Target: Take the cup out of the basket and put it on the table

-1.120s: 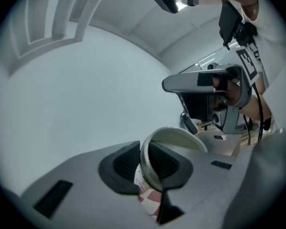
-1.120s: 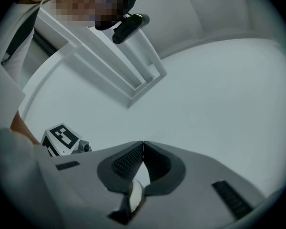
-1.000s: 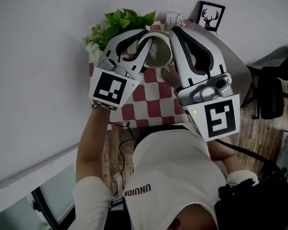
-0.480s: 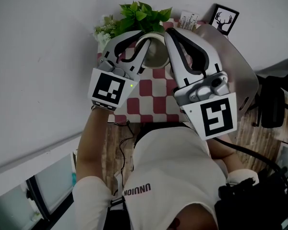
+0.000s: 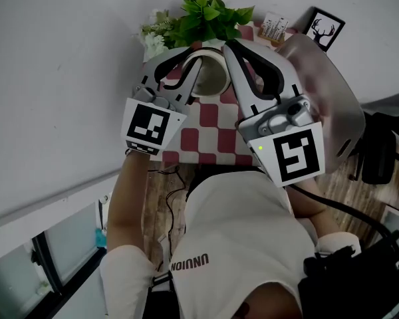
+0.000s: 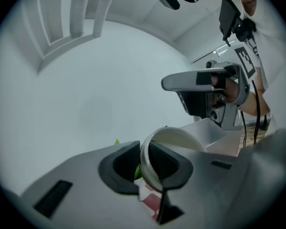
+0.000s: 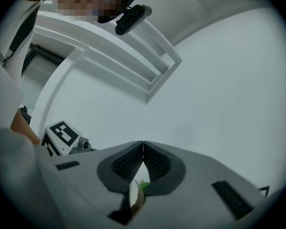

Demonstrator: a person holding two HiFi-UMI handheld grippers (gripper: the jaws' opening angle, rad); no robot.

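Observation:
A cream cup (image 5: 209, 78) hangs tilted above the red-and-white checked table (image 5: 206, 138), held between my two grippers. My left gripper (image 5: 194, 55) is shut on the cup's rim (image 6: 145, 161), one pad inside and one outside. My right gripper (image 5: 230, 46) comes in from the right along the cup's other side. In the right gripper view its tips (image 7: 143, 144) meet, and the thin cup rim (image 7: 133, 199) sits lower down between the pads. I cannot make out a basket for certain.
A green plant (image 5: 206, 15) stands at the table's far edge, with a small card stand (image 5: 274, 26) and a framed deer picture (image 5: 324, 28) to its right. A grey curved surface (image 5: 329, 98) lies under the right gripper. A white boxy container (image 6: 214, 130) shows beyond the cup.
Both grippers and the cup have moved together a little further over the table toward the plant. Neither grip has changed.

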